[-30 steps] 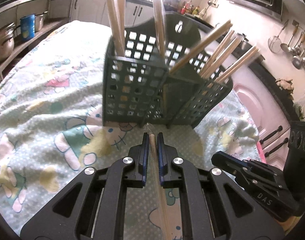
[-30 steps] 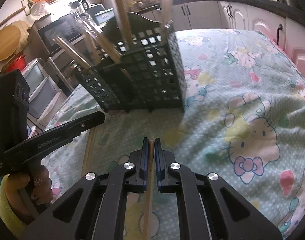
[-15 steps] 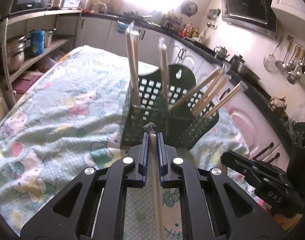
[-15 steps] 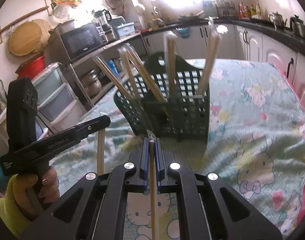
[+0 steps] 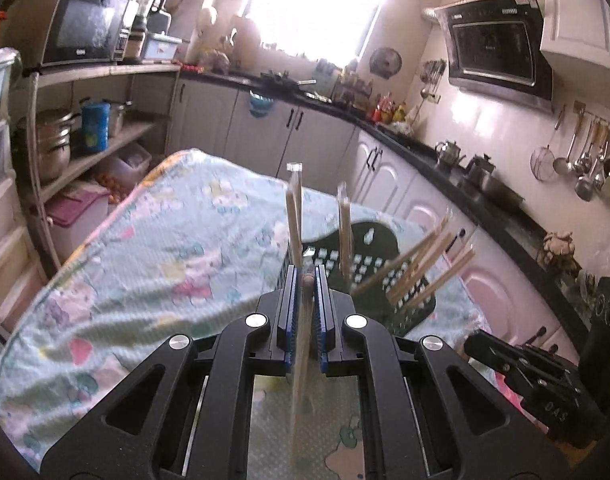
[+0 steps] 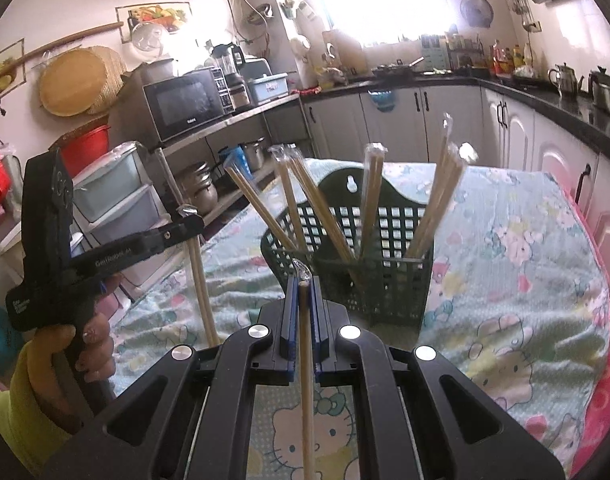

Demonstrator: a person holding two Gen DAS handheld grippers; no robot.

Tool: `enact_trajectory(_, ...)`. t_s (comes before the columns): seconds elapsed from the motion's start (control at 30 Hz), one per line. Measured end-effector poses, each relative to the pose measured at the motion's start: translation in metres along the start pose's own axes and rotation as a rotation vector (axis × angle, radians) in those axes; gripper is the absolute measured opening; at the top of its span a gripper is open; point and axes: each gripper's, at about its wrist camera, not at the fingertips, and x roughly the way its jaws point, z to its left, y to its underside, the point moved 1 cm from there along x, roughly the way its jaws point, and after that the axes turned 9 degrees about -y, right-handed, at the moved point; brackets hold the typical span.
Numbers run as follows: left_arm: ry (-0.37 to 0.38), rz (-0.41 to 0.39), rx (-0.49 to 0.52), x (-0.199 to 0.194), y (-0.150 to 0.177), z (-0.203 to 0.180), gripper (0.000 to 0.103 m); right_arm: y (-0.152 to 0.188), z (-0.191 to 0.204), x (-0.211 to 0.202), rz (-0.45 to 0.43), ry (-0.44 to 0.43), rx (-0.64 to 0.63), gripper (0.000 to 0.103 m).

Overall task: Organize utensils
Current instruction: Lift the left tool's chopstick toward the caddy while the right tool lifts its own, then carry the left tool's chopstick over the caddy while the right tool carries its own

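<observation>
A dark green perforated utensil basket (image 6: 389, 280) stands on the table with several wrapped wooden chopstick pairs (image 6: 369, 200) leaning in it; it also shows in the left wrist view (image 5: 385, 264). My left gripper (image 5: 305, 276) is shut on a wrapped chopstick pair (image 5: 299, 384), held above the table short of the basket. It also shows in the right wrist view (image 6: 185, 224), at the left. My right gripper (image 6: 304, 280) is shut on another wrapped chopstick pair (image 6: 306, 380), just in front of the basket.
The table carries a pale green Hello Kitty cloth (image 6: 517, 292). Shelves with pots (image 5: 53, 140) and a microwave (image 5: 85, 28) stand to the left. White cabinets and a dark counter (image 5: 445, 152) run behind and to the right.
Both grippers have risen and pulled back from the basket, each still holding its chopstick pair. The basket now sits lower and farther off in both views.
</observation>
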Motion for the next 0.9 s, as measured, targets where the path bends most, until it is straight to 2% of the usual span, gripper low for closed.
enact_trajectory(0.27,0.02,-0.088,0.019,-0.015,-0.035,-0.009,0.001,-0.025,0.01,-0.014,-0.066,-0.005,-0.042,0.006)
enact_trajectory(0.37,0.013,-0.092,0.044,-0.013,-0.042,-0.014,0.001,-0.037,0.013,-0.019,-0.095,-0.006,-0.059,0.006)
enact_trajectory(0.57,-0.016,0.019,-0.011,0.02,-0.026,0.006,0.001,-0.052,0.014,-0.025,-0.136,-0.001,-0.078,0.006)
enact_trajectory(0.63,-0.031,0.049,-0.015,0.03,-0.02,0.011,0.003,-0.055,0.013,-0.025,-0.139,-0.002,-0.078,0.006)
enact_trajectory(0.7,-0.048,0.082,-0.016,0.04,-0.013,0.015,0.011,-0.059,0.011,-0.024,-0.145,-0.002,-0.078,0.006)
enact_trajectory(0.9,-0.071,0.207,-0.062,0.08,0.006,0.036,0.014,-0.07,0.009,-0.025,-0.168,-0.003,-0.082,0.006)
